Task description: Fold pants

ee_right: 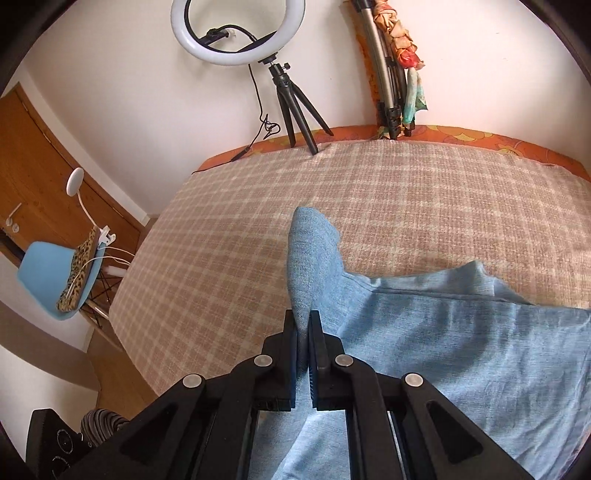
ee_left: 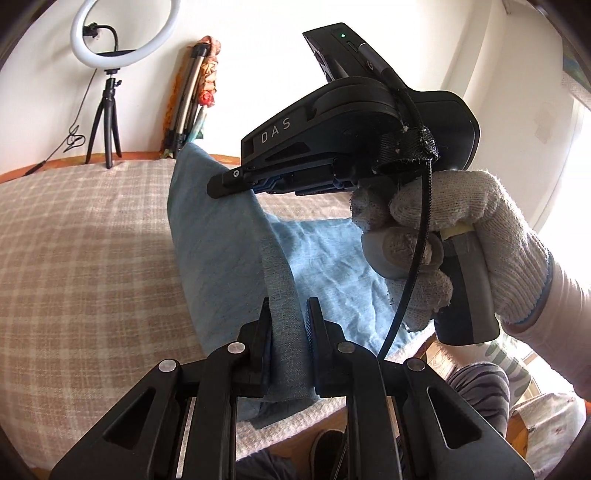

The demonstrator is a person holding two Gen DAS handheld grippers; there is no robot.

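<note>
Your left gripper (ee_left: 287,314) sits at the bottom middle of the left view. Its jaws are clamped on a thick fold of the blue pants (ee_left: 221,236). The cloth stands up between the jaws and climbs toward the middle of the frame, like a little tent. The rest of the pants lies flat on the bed (ee_left: 92,251), to the right of the fold.

Your right gripper (ee_left: 229,182) shows in the same view, in the upper middle. It points to the left of the frame, and its tip pinches the top edge of the raised cloth. Your right hand (ee_left: 454,236), in a white knit glove, wraps around its handle at the right side of the frame. A black cable (ee_left: 413,280) hangs down in front of your fingers.

In the right view, the right gripper (ee_right: 304,325) is at the bottom middle. Its jaws are pressed together on a thin edge of the pants (ee_right: 461,339). A pointed flap of cloth sticks up just above the jaws. The rest of the pants spreads out over the lower right of the frame, on the checked bed (ee_right: 221,251).

A ring light (ee_right: 236,33) on a small tripod stands at the far edge of the bed, at the top of the frame. A blue chair (ee_right: 51,273) stands at the left.
</note>
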